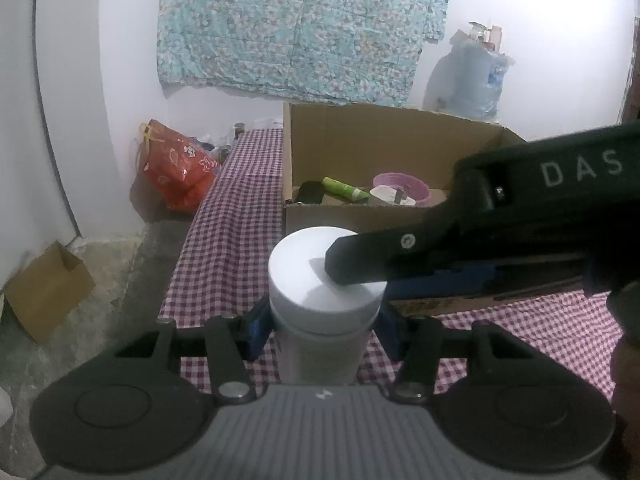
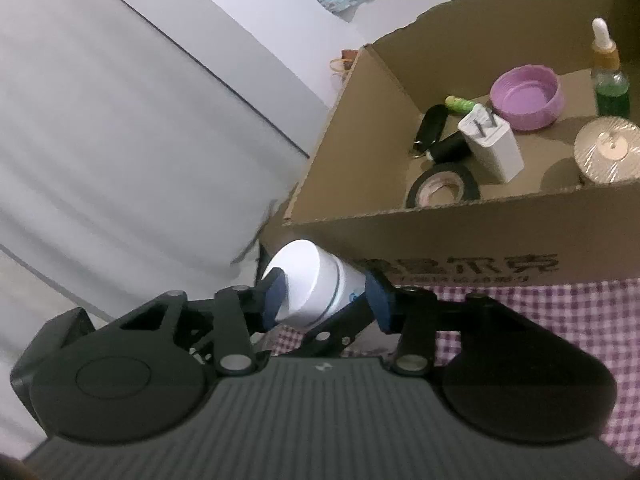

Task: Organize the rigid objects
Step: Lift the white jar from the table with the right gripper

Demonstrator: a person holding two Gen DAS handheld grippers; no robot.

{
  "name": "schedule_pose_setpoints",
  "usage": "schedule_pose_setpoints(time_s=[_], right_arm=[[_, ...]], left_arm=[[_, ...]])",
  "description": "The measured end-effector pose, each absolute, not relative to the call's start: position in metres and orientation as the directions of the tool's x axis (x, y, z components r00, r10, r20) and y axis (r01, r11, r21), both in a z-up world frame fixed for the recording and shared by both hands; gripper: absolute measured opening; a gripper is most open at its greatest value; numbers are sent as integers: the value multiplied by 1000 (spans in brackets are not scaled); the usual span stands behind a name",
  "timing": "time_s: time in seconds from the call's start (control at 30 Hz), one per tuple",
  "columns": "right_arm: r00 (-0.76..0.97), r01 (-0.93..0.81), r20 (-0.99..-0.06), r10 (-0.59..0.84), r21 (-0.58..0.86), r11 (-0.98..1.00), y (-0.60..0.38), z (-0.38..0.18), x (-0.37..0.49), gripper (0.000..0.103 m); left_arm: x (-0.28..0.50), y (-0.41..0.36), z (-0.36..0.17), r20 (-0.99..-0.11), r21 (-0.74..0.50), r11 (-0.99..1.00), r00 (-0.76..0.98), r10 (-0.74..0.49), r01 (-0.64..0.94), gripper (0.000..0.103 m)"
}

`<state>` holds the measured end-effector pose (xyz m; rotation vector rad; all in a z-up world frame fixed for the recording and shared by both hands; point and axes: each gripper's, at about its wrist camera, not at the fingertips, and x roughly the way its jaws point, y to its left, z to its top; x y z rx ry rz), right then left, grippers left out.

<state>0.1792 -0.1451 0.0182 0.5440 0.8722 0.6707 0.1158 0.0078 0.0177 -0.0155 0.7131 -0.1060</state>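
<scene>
My left gripper (image 1: 322, 330) clamps the body of the white jar (image 1: 324, 280), which stands upright on the checked tabletop (image 1: 224, 240) just in front of the cardboard box (image 1: 360, 216), near its left corner. My right gripper (image 2: 326, 300) pinches across the jar's lid (one pad on top). The box already holds a pink bowl (image 2: 526, 96) and a charger (image 2: 492, 148).

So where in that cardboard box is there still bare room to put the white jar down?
The box has bare floor along its left wall, left of the black tape roll and key fob, and in front of the purple bowl. The middle is crowded: white charger, tape roll and green tube sit close together. Both grippers hold the white jar.
</scene>
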Motion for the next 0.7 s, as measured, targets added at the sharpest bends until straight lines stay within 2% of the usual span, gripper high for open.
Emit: schedule_pose_setpoints(time_s=[0.13,0.53,0.7], right_arm=[[466,-308,-501,729,680,665,-149,19,173,37],[568,-234,-508,648,655,719,-209,26,126,39],[595,-184,-522,611,651,736,-230,19,113,40]], left_arm=[[110,0,21,-660,-71,991,740,-129,109,54],[94,-57,24,-670,-99,956,692,-269,276,54],[92,-79,18,-691,-80,945,666,-282,318,54]])
